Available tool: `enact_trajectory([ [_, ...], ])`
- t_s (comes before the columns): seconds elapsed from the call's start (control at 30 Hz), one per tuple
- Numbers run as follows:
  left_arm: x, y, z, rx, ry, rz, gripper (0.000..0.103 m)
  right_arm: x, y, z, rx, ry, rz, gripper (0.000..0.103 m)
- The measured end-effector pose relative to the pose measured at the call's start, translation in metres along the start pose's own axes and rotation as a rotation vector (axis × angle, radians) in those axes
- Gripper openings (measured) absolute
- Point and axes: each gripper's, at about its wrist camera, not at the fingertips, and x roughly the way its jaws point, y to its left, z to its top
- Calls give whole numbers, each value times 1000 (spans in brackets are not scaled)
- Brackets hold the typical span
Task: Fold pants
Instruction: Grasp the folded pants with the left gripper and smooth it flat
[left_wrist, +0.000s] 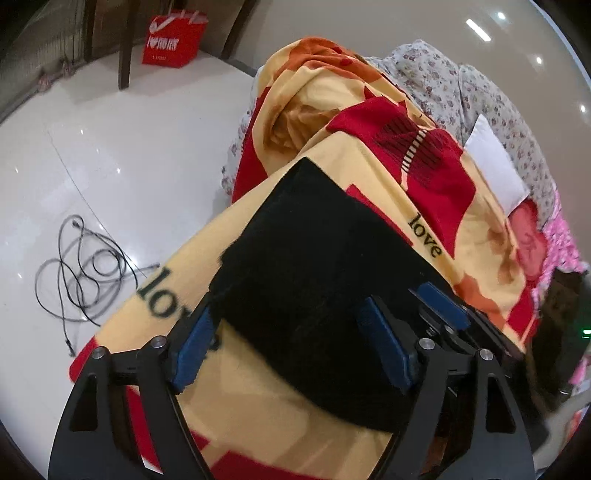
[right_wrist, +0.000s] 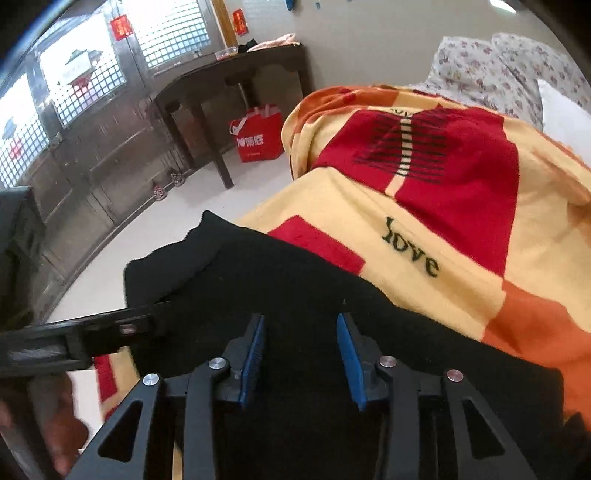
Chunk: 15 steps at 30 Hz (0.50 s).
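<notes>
Black pants (left_wrist: 314, 251) lie folded in a thick flat pile on a yellow, red and orange blanket (left_wrist: 436, 177) printed with "love". My left gripper (left_wrist: 290, 339) hovers over the pile's near left corner, jaws wide apart, blue pads clear of the cloth. The right gripper's fingers (left_wrist: 441, 301) show beside it on the right. In the right wrist view the pants (right_wrist: 288, 280) fill the lower middle, and my right gripper (right_wrist: 301, 352) sits just above them, partly open with only dark cloth seen between the pads. The left gripper's black body (right_wrist: 74, 332) crosses the left edge.
The blanket (right_wrist: 461, 240) hangs over the bed's edge onto a white floor. A tangled dark cable (left_wrist: 81, 273) lies there. A red paper bag (right_wrist: 258, 136) stands by a dark wooden table (right_wrist: 236, 74). Floral bedding (left_wrist: 461, 81) and a white pillow (left_wrist: 495, 162) lie beyond.
</notes>
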Motion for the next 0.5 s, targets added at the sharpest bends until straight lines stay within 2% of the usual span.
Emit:
enact_trajectory([
  [0.07,3,-4,1,16,-10,16,76,-10,-7,0,29,-11,25,38],
  [0.1,3,-4,1,17,-13,11,59,-18,-10,-1,39,-19,21,38],
  [0.17,3,-2,2,9,-17,13,39,-33,-16,-7,55,-34,2,38],
  [0.2,3,-1,3,-1,-9,-20,29,-42,-24,-11,75,-43,1,38],
  [0.23,1,-2,4,-4,-11,-32,27,-50,-32,-16,103,-48,3,38],
  [0.27,-5,-7,5,20,-32,-20,18,-58,-45,-22,145,-57,4,38],
  [0.37,-24,-33,3,116,-97,-9,15,-77,-69,-34,228,-60,-12,38],
  [0.5,-53,-87,-11,284,-184,-53,14,-128,-94,-48,310,-171,9,39],
])
